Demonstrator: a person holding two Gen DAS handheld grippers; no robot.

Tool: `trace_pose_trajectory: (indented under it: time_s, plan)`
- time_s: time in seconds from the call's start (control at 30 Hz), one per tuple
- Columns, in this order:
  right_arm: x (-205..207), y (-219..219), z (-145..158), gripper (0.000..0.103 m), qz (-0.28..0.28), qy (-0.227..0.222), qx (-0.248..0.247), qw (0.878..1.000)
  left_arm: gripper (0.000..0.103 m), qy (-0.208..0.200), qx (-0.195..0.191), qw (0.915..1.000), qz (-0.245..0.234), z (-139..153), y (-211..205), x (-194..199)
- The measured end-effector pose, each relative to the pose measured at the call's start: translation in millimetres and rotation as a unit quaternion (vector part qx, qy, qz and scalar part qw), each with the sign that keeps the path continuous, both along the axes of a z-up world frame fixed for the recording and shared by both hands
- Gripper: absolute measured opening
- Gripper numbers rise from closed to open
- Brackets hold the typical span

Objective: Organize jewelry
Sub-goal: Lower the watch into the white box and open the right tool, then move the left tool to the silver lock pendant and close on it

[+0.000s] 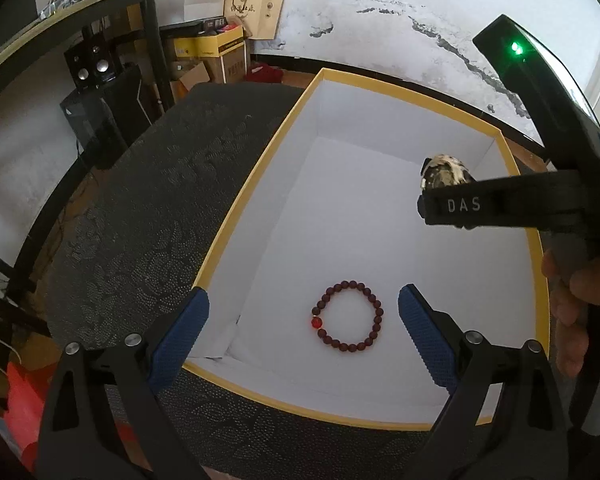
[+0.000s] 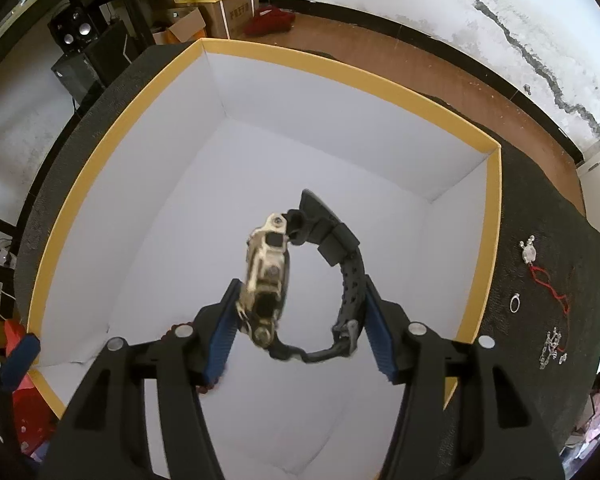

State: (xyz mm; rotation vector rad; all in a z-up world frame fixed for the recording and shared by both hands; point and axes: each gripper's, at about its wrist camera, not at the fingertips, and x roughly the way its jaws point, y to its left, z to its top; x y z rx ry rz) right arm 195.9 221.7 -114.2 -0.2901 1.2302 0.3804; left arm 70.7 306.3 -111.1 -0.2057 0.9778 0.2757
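A white box with a yellow rim (image 1: 260, 168) stands on a dark mat. A dark red bead bracelet (image 1: 348, 316) lies on its floor. My left gripper (image 1: 304, 328) is open and empty above the box's near end, its blue pads either side of the bracelet. My right gripper (image 2: 300, 320) is shut on a camouflage watch with a black strap (image 2: 268, 276) and holds it above the box (image 2: 340, 76). The watch also shows in the left wrist view (image 1: 446, 170) above the box's far right.
On the mat right of the box lie a red-corded pendant (image 2: 530, 254), a small ring (image 2: 515, 303) and a silver chain (image 2: 552, 346). Speakers, cardboard boxes and a shelf stand on the floor at the back left (image 1: 96, 68).
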Motion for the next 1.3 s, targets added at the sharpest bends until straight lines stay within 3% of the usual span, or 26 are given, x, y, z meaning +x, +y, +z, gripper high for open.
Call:
trace_pose_trajectory:
  time_s: [0.13, 0.33, 0.5, 0.53, 0.67, 0.83, 0.97, 1.1, 1.3]
  plan:
    - [0, -3, 3, 0.074, 0.003, -0.007, -0.001, 1.000, 0.093, 0.001, 0.003, 1.0000, 0.000, -1, 0, 0]
    - [-19, -48, 46, 0.080, -0.004, -0.022, 0.038, 0.999, 0.093, -0.008, 0.003, 1.0000, -0.002, 5, -7, -2]
    - [-58, -145, 100, 0.087, -0.036, -0.062, 0.090, 0.993, 0.093, -0.021, -0.002, 0.9996, -0.020, 21, -25, -6]
    - [-64, -160, 105, 0.093, -0.043, -0.067, 0.094, 0.992, 0.093, -0.024, -0.002, 0.9994, -0.024, 25, -30, -6]
    - [-100, -260, 125, 0.094, -0.093, -0.097, 0.113, 0.984, 0.096, -0.041, -0.002, 0.9976, -0.056, 48, -67, -9]
    - [-140, -355, 120, 0.094, -0.155, -0.143, 0.063, 0.975, 0.096, -0.049, -0.023, 0.9925, -0.109, 66, -131, -6]
    - [-150, -394, 104, 0.095, -0.162, -0.166, 0.026, 0.972, 0.096, -0.049, -0.034, 0.9872, -0.148, 71, -189, -2]
    - [-145, -419, 89, 0.095, -0.172, -0.173, 0.038, 0.969, 0.096, -0.041, -0.071, 0.9836, -0.160, 67, -227, 14]
    - [-107, -440, 73, 0.095, -0.184, -0.176, 0.057, 0.965, 0.096, -0.050, -0.016, 0.9828, -0.177, 57, -275, 47]
